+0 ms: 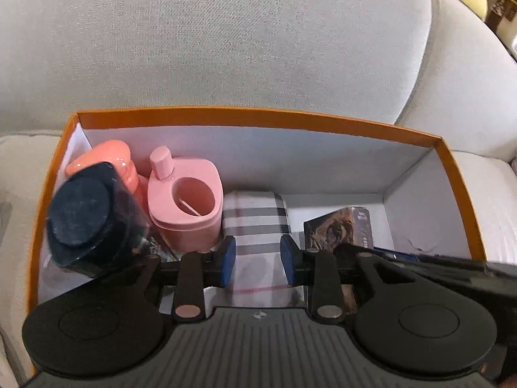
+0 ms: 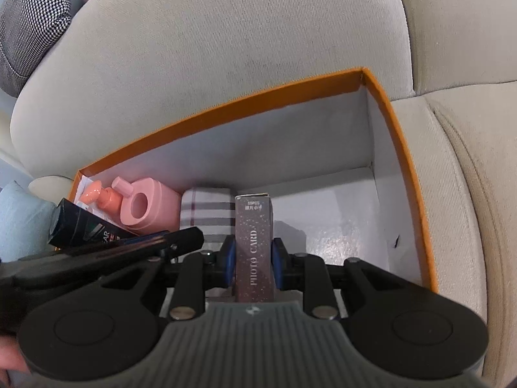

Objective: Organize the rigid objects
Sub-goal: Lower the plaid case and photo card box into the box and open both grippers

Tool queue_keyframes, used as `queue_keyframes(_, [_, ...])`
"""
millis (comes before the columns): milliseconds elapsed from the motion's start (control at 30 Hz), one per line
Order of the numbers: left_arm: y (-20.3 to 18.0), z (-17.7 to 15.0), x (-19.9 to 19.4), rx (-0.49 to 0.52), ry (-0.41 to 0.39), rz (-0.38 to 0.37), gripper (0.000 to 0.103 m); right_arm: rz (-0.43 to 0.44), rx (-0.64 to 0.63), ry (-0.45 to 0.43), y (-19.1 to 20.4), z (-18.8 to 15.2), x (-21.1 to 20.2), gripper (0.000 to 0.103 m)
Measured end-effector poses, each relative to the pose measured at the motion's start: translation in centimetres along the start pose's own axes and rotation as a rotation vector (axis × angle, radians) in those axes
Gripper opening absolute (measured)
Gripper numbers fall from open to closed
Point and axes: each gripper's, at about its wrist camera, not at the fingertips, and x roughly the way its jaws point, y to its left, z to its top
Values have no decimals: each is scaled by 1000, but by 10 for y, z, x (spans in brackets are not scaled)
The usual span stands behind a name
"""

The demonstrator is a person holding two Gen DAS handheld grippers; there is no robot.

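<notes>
Orange box with white inside walls sits on a beige sofa, open top. Along its left end, packed close: a dark bottle with a round black cap, leaning; a coral pump bottle behind it; a pink container with a round hole in its top and a small stopper, just beside the coral one. Next to the pink container stands a plaid-striped box, grey and white bands. Right of that is the photo card box, upright on the box floor, "PHOTO CARD" printed on its narrow face; the right part of the floor past it is bare. Right gripper has its fingers clamped on the photo card box, blue pads pressing both sides. Left gripper hangs over the plaid-striped box, fingers parted, pads not touching it, nothing held. Houndstooth cushion at far left of the sofa in the right wrist view.
</notes>
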Motion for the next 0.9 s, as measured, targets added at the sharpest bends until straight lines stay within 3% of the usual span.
queue_keyframes(267, [-5,-9,-8,151,36,-2,35,0,-1,29,1,5,1,23])
queue_keyframes(467, [-15,-19,-4,237,104,-1,44,-38,-17,10,4,14,7,24])
queue_keyframes(900, [-20,-13,11,233,217,-23,44,-33,-24,21,3,27,22,24])
